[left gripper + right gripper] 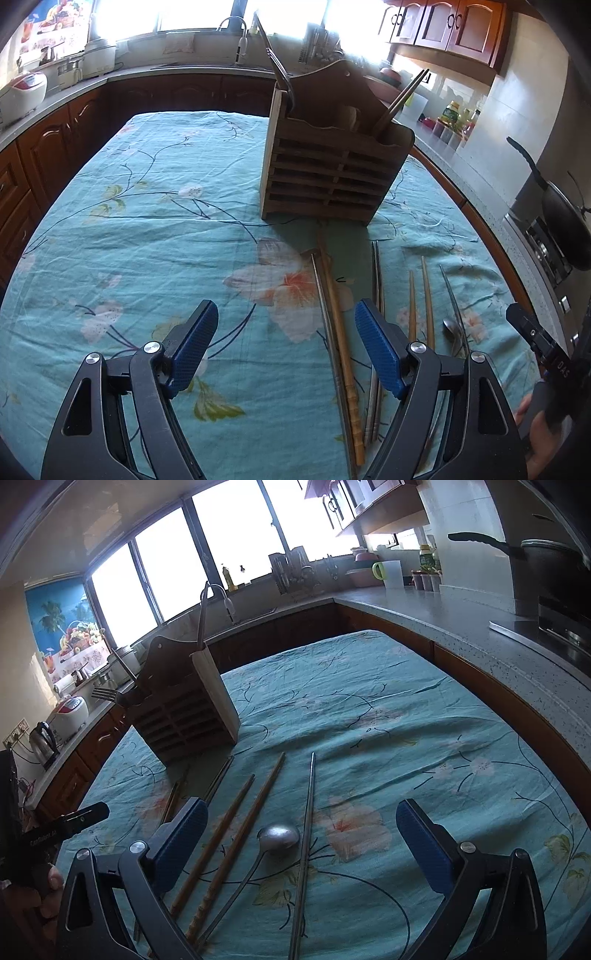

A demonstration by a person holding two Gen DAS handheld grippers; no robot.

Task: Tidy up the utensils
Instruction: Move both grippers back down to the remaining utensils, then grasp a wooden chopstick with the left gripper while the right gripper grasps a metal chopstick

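Note:
A slatted wooden utensil holder (332, 162) (184, 709) stands on the teal flowered tablecloth (147, 221). A fork (277, 66) and brown chopsticks (402, 96) stick out of it. Loose on the cloth lie a wooden chopstick (338, 317) beside a metal one, a metal pair (376, 269), two wooden chopsticks (236, 830), a spoon (279, 836) and a long metal chopstick (308, 830). My left gripper (286, 308) is open above the wooden chopstick. My right gripper (302, 806) is open over the spoon and metal chopstick, holding nothing.
Kitchen counters (461, 627) with dark wood cabinets wrap around the table on three sides. A sink tap (240, 40), a rice cooker (22, 88), a kettle (44, 742) and a black pan (565, 225) on the stove stand on them. A hand (539, 435) shows at the lower right.

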